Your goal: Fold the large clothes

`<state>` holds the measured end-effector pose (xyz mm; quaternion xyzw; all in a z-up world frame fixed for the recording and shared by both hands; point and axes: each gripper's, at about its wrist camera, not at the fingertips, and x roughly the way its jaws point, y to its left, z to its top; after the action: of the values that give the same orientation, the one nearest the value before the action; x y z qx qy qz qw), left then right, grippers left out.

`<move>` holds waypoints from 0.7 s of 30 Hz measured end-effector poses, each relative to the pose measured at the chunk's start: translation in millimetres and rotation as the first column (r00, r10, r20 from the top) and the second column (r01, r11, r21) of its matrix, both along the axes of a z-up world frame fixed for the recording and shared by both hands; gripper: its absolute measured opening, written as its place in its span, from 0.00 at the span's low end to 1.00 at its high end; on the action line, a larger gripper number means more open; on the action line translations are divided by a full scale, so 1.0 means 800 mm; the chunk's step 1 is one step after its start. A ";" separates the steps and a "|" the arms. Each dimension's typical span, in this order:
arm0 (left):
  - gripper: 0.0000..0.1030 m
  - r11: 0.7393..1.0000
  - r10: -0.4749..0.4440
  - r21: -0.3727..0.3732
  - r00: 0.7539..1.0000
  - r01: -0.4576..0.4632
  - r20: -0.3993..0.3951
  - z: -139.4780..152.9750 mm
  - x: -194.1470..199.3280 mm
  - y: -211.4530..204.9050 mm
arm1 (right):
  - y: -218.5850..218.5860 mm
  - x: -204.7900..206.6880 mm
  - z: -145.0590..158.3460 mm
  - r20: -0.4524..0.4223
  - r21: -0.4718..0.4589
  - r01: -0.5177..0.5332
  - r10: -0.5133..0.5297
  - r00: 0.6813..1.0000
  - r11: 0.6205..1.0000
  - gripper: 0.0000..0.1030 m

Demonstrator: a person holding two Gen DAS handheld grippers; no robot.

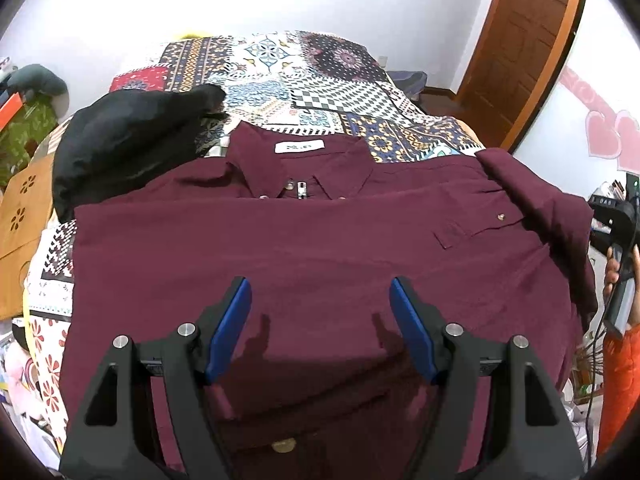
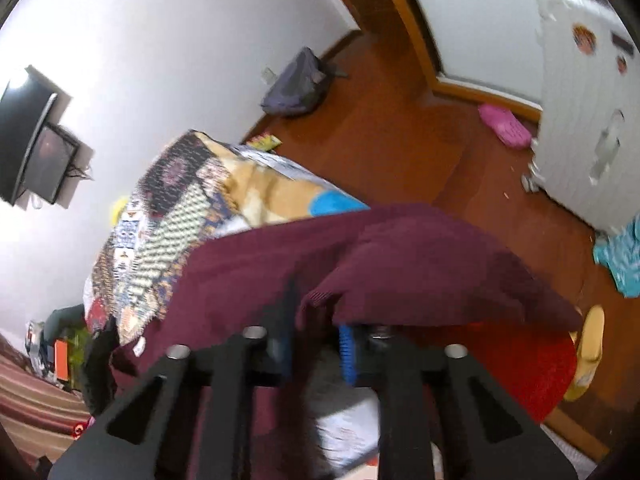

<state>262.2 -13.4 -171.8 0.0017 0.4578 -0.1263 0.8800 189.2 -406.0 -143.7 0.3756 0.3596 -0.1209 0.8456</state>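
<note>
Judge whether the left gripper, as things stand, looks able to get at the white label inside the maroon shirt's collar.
Probably yes. The left gripper hovers open above the maroon shirt, and the white label lies exposed straight ahead with only flat cloth between. The black garment lies off to the side, out of the path.

A lived-in home bedroom.
There's a bed under a patchwork spread, a wooden door, a wall-mounted TV, and on the wood floor a pink slipper and a backpack.
</note>
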 end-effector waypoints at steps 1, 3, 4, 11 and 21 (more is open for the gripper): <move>0.69 1.000 0.006 -0.003 1.000 -0.006 0.004 0.001 -0.001 0.005 | 0.003 0.003 0.012 0.027 -0.012 -0.013 0.013 1.000 1.000 0.10; 0.69 1.000 0.020 -0.009 1.000 -0.020 0.014 0.004 -0.004 0.014 | 0.020 0.008 0.047 0.088 -0.054 -0.051 0.055 0.995 0.997 0.09; 0.69 1.000 0.028 -0.012 0.999 -0.028 0.019 0.006 -0.005 0.019 | 0.028 0.011 0.060 0.112 -0.069 -0.070 0.078 0.991 0.995 0.09; 0.69 0.995 0.093 -0.046 0.994 -0.091 0.055 0.019 -0.019 0.059 | 0.146 0.023 0.177 0.304 -0.207 -0.294 0.347 0.887 0.933 0.08; 0.69 0.978 0.203 -0.057 0.974 -0.198 0.101 0.040 -0.053 0.131 | 0.371 0.043 0.140 0.197 -0.245 -0.698 0.740 0.643 0.672 0.08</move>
<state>219.7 91.4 -139.8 -0.0582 0.4051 -0.0469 0.9112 223.9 -108.9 -31.6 0.1511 0.3460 0.2540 0.8905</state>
